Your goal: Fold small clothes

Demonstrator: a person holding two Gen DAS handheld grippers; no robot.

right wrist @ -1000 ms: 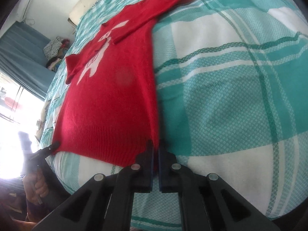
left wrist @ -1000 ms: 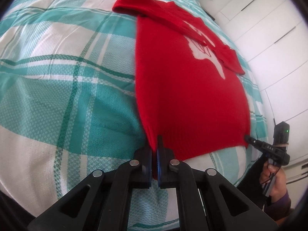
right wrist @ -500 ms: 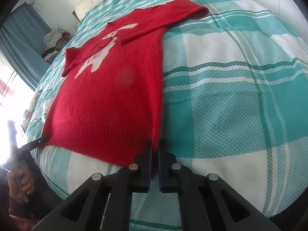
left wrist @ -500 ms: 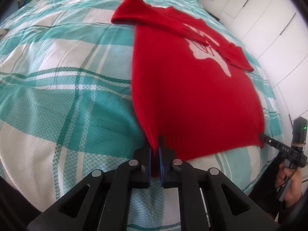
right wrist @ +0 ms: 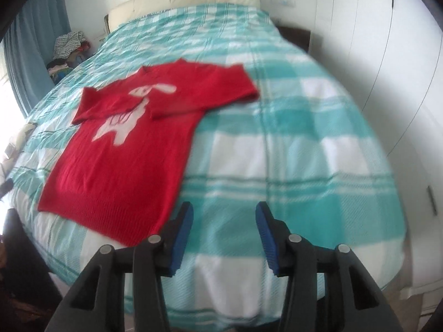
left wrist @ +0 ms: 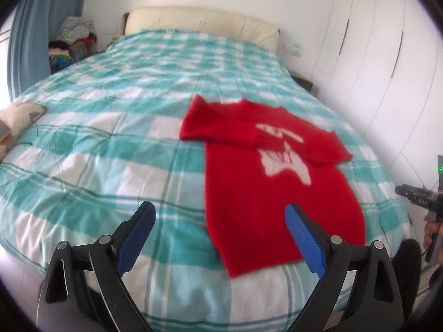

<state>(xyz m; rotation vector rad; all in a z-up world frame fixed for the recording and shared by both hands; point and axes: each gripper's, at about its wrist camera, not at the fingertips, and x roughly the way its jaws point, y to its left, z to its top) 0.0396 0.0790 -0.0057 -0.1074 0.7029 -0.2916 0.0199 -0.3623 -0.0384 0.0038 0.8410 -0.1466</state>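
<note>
A small red sweater [left wrist: 277, 193] with a white animal motif lies flat on the checked bedspread [left wrist: 110, 152], both sleeves folded across its chest. My left gripper [left wrist: 220, 209] hangs above the sweater's near left hem corner, its jaws opening wide, and nothing is pressed between the blue pads [left wrist: 303, 235]. In the right wrist view the sweater [right wrist: 119, 160] lies to the left. My right gripper [right wrist: 224, 207] is just off its hem corner with jaws opening over bare bedspread [right wrist: 304, 166]. That right gripper [left wrist: 415, 196] also shows at the far right edge of the left wrist view.
A cream headboard [left wrist: 199, 22] closes the far end of the bed. A pile of clothes [left wrist: 72, 38] sits by the blue curtain [left wrist: 41, 13] at far left. White wardrobe doors [left wrist: 373, 69] run along the right. A patterned cushion [left wrist: 16, 119] lies at the left edge.
Both grippers were shut on the sweater's bottom hem corners. They have let go, opened, and lifted up and away; the views now take in the whole bed.
</note>
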